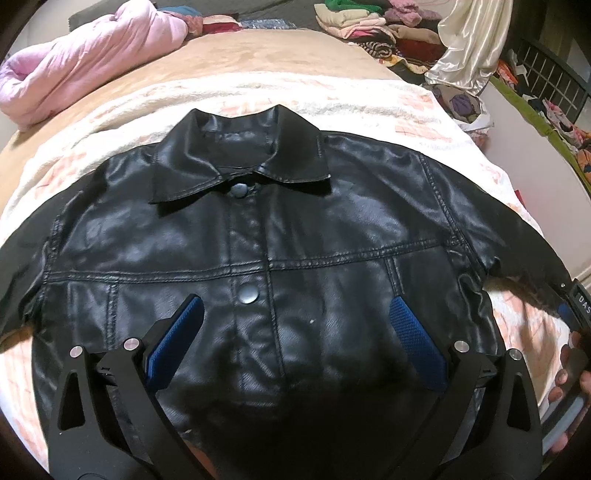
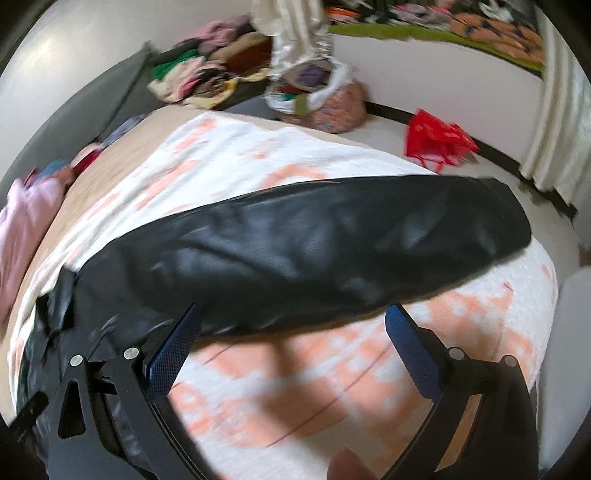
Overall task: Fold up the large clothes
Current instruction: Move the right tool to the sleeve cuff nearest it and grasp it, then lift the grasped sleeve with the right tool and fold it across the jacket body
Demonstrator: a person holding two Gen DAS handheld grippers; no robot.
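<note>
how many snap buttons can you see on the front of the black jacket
2. One snap button sits just under the collar, the other lower on the placket of the black leather jacket. More may be hidden at the dark hem, near the camera.

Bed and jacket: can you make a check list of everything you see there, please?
Surface: bed with a white and peach blanket over a tan cover.
Job's things: black jacket lying flat, front up, buttoned, collar at the far end; one sleeve stretched out sideways.
Clutter: pink quilt bunched at the bed's far corner.
Grippers: left gripper open above the jacket's lower front; right gripper open near the sleeve, holding nothing.
Cables: nothing seen.
Surroundings: heaps of clothes, a cream curtain, a red bag on the floor.
</note>
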